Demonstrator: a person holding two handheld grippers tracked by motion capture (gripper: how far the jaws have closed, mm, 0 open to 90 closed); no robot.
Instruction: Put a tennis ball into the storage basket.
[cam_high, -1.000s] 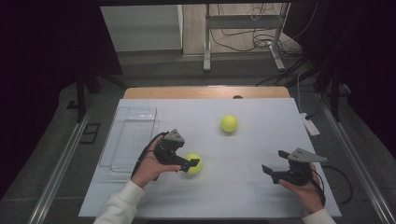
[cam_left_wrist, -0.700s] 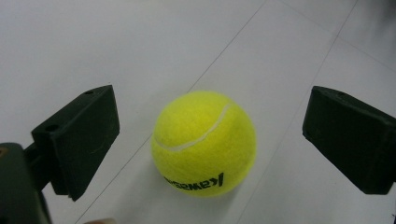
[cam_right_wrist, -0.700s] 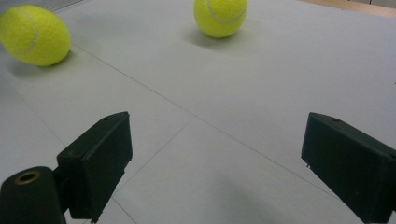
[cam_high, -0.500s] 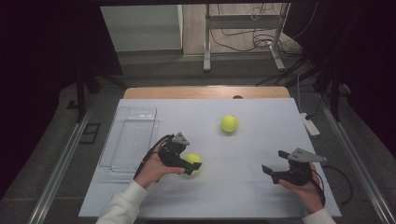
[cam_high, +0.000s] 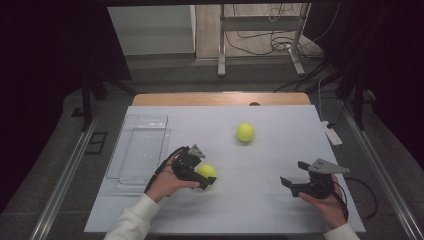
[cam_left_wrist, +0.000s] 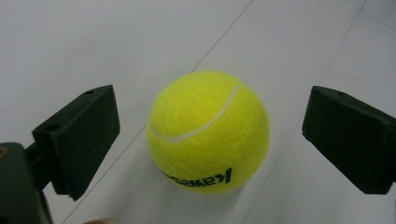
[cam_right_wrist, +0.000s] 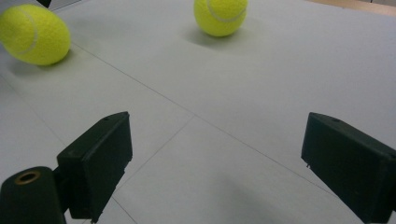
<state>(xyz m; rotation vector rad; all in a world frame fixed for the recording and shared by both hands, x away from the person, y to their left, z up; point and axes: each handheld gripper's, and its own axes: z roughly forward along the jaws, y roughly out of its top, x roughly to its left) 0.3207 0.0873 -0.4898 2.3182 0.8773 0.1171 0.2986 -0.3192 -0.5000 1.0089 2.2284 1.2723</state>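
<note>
White table (cam_high: 260, 200): tennis ball (cam_left_wrist: 208, 131) between spread left claw (cam_left_wrist: 208, 140) jaws, untouched.

Dark room, grey floor (cam_high: 165, 75)

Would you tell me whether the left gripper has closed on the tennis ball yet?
Open. In the left gripper view, the left gripper has its jaws on either side of the tennis ball, with bare table visible between each jaw and the ball.
</note>
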